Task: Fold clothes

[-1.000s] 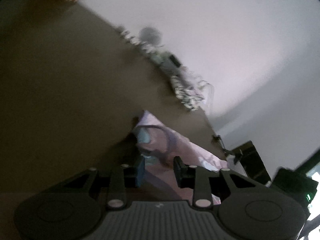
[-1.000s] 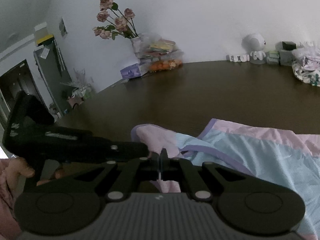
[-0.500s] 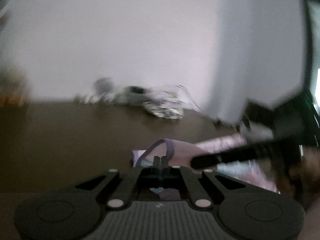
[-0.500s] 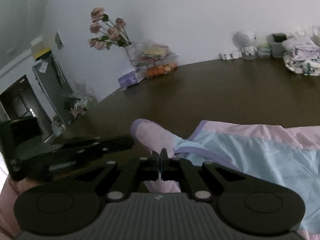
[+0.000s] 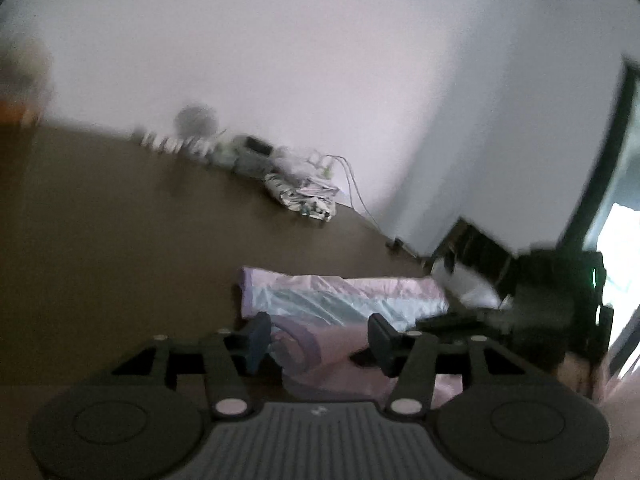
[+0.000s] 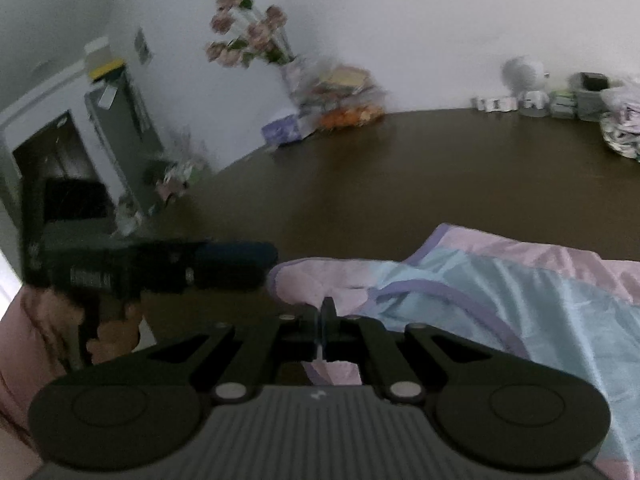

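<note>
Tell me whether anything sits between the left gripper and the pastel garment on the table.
Nothing visible does. The left gripper has its jaws opening directly over the pastel garment, with the cloth's purple-trimmed fold lying between them. The right gripper is off to the side, shut on the cloth.

A soft piece of clothing (image 6: 500, 292) lies on the dark brown table (image 6: 400, 184). It is pink and light blue, with purple trim along its edges. It is partly folded, with one layer lying on top of another. A rounded pink end with a purple edge sticks out to the left. The cloth is shiny and a bit wrinkled.
</note>
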### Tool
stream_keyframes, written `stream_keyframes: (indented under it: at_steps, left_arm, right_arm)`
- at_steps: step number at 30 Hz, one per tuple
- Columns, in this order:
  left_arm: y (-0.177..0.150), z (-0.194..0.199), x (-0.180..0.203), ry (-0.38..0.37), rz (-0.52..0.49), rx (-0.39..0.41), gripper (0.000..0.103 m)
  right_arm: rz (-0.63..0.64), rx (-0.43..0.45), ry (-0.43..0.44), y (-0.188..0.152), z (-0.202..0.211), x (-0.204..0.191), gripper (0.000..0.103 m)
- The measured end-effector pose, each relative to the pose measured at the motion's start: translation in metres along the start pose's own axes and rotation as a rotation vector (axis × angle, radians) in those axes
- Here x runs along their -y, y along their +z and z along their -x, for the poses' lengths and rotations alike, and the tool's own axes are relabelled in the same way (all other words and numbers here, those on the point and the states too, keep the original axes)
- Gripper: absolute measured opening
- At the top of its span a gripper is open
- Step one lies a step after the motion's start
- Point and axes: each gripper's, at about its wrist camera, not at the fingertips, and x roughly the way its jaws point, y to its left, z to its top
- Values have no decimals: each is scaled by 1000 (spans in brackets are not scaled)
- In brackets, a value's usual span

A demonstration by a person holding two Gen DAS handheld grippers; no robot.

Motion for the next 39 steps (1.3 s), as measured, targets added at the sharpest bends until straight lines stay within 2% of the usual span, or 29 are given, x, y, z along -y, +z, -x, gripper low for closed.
stream_keyframes:
  at_steps: [3,6,8,9,10,12,14,16,19,21,23,24,25,28,30,32,36,39]
  left_arm:
    - [4,-7,-22,17,151,-32,54]
    - [4,-23,-44,1,292,-82,52]
    - [1,-33,-50,19,324,-115,50]
    - [-2,-36,-52,22,333,-130,45]
    - [-4,-40,-51,15,334,-139,26]
    - [-7,-45,-48,3,326,-153,3]
    - [-7,-47,-39,34,262,-143,4]
    - [-4,-47,-29,54,191,-138,4]
    - [-4,-42,-21,98,104,-154,4]
    - [-5,-41,-19,144,53,-187,5]
    - [-4,-43,-19,212,37,-213,17]
    - [-1,-43,-18,237,39,-211,33]
    - [3,-40,-12,251,25,-187,43]
    - [15,-37,18,249,-71,-144,43]
    - [19,-48,47,259,-156,-175,43]
    - [15,-66,70,313,-229,-232,43]
    - [-2,-98,98,452,-339,-338,42]
    - [-15,-115,100,513,-353,-389,41]
  right_arm:
    - [42,-25,11,-5,-5,-10,2]
    - [68,-44,6,-11,-10,-17,2]
    - [77,-57,3,-14,-13,-19,2]
    - [80,-63,4,-15,-14,-19,2]
    - [83,-69,4,-17,-16,-20,2]
    - [96,-80,7,-20,-18,-22,2]
    - [100,-88,17,-22,-18,-23,3]
    - [101,-95,42,-24,-16,-23,11]
    - [69,-88,77,-26,-3,-17,44]
    - [33,-66,73,-25,12,-7,44]
    - [-23,-53,56,-24,29,8,44]
    - [-39,-49,31,-22,37,16,44]
    - [-49,-46,1,-20,45,23,44]
    - [3,-61,-137,-9,58,36,43]
    - [45,-103,-210,-1,53,41,41]
    - [69,-155,-258,2,41,48,39]
    - [108,-249,-292,-3,18,58,35]
    - [136,-271,-308,-10,11,60,35]
